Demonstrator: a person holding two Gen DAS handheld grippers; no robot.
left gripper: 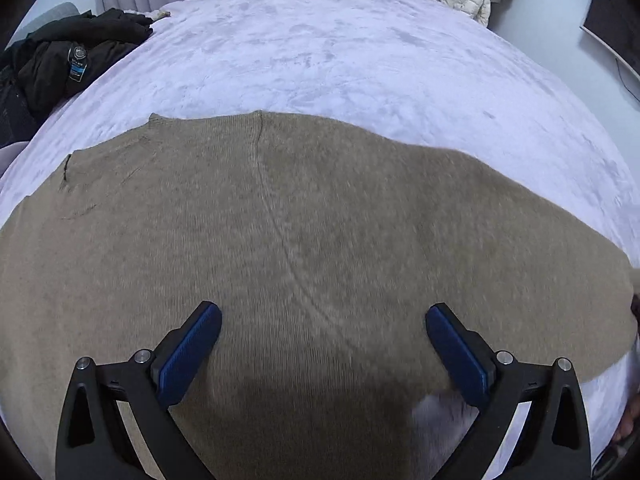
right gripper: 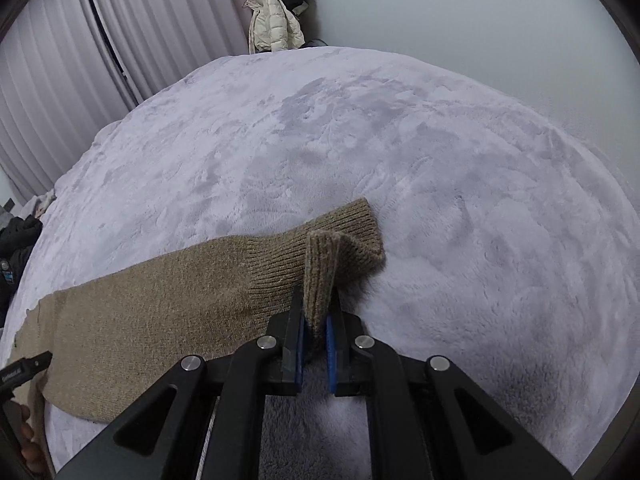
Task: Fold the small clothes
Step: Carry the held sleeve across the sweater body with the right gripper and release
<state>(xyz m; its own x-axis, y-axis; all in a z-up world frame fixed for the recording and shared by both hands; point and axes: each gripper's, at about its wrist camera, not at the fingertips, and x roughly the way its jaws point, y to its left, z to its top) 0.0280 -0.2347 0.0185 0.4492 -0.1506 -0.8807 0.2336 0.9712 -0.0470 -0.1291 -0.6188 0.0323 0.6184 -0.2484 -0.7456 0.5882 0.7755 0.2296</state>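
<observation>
while one tan knitted sweater [left gripper: 304, 232] lies spread flat across the near part of a pale plush bedspread [left gripper: 320, 48], nothing else rests on the cloth around it and the far half of the bed is bare. one heap of black clothing [left gripper: 76, 56] sits at the far left edge of the bed, and one cream puffer jacket [right gripper: 272, 20] hangs in the far corner beside pleated curtains [right gripper: 80, 60], with a dark garment hanging just behind it. the left gripper [left gripper: 323, 356] hovers over the sweater's body with its two blue pads spread wide apart and nothing between them. the right gripper [right gripper: 316, 336] has its jaws clenched on the ribbed cuff [right gripper: 320, 276] of one sleeve [right gripper: 168, 308], which stretches off to the left; the pinched edge stands up in a small fold above the bedspread. part of a hand [right gripper: 28, 440] shows at the near left edge.
</observation>
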